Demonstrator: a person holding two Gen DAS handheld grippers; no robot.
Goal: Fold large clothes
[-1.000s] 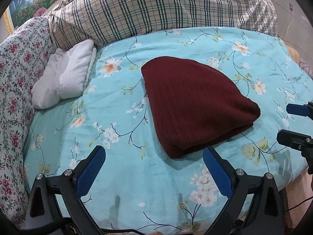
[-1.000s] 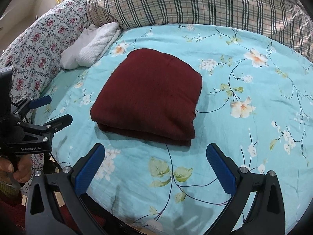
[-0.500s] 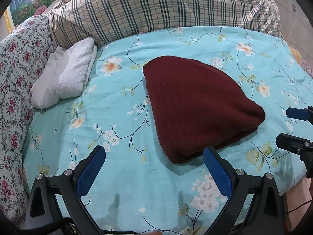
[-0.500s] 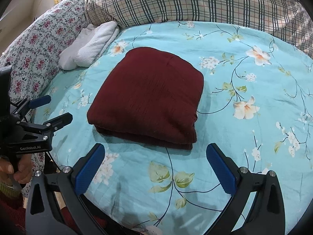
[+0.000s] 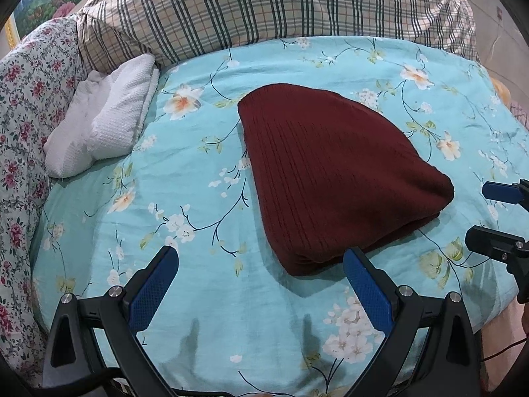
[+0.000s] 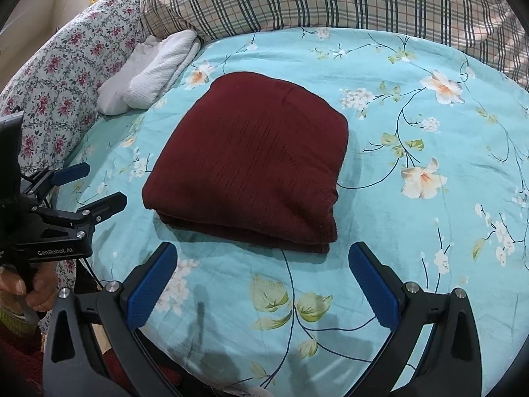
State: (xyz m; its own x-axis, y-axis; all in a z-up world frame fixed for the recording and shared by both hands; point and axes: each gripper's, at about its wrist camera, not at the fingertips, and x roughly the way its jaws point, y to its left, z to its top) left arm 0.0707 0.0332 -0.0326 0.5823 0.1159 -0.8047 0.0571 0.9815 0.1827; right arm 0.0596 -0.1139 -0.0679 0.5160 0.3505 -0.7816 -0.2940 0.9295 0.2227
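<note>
A dark red knitted garment (image 5: 334, 178) lies folded into a thick rectangle on the blue floral bedsheet (image 5: 198, 205); it also shows in the right wrist view (image 6: 254, 168). My left gripper (image 5: 261, 278) is open and empty, above the sheet just short of the garment's near left corner. My right gripper (image 6: 263, 274) is open and empty, just short of the garment's near edge. The right gripper shows at the right rim of the left wrist view (image 5: 496, 218). The left gripper shows at the left of the right wrist view (image 6: 92, 188).
A folded white towel (image 5: 102, 129) lies at the back left of the bed. A plaid quilt (image 5: 264, 10) is piled along the back. A rose-patterned pillow (image 5: 23, 99) lines the left side. The bed's front edge is right below both grippers.
Both grippers have moved a little forward towards the garment, which looks larger and lower in both views. Both stay open and the garment has not moved.
</note>
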